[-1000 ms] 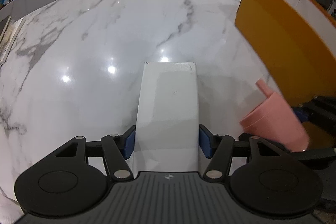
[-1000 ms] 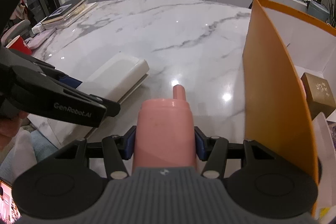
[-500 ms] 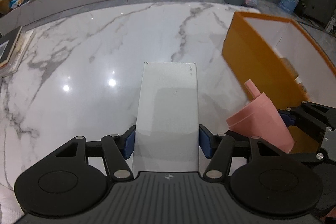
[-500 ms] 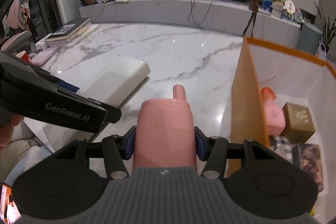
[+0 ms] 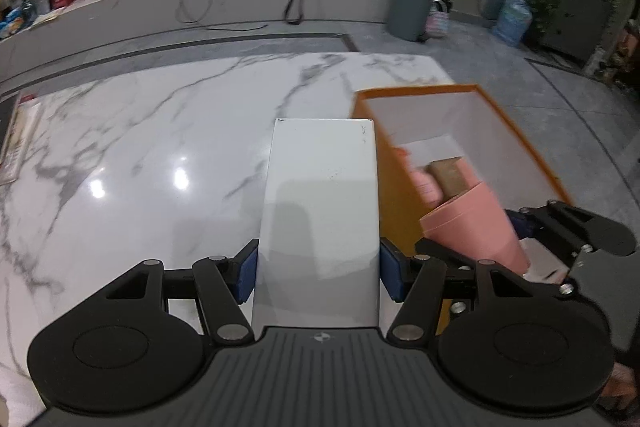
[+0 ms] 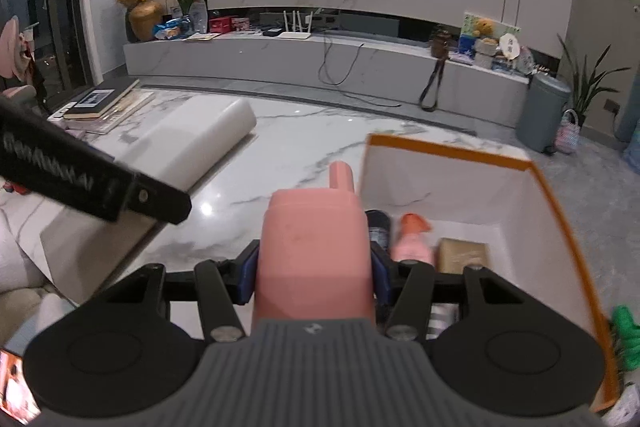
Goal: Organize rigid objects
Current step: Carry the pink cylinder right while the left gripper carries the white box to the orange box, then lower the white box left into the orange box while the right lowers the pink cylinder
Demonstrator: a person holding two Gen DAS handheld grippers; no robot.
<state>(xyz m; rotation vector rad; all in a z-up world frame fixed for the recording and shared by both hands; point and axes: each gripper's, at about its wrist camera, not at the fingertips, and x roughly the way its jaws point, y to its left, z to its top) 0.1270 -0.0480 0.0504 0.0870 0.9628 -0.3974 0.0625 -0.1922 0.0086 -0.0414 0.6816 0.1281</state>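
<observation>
Left wrist view: left gripper (image 5: 318,273) clenches a stiff white box (image 5: 320,211) at centre; right gripper (image 6: 314,277) clenches the smooth, probably light pink cup (image 6: 314,255) mid-body.

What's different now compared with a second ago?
Both claws have lifted their loads: the left claw carries the white box higher above the marble table, and the right claw has raised the pink bottle toward the open orange box, whose contents now show. Both grips are unchanged.
</observation>
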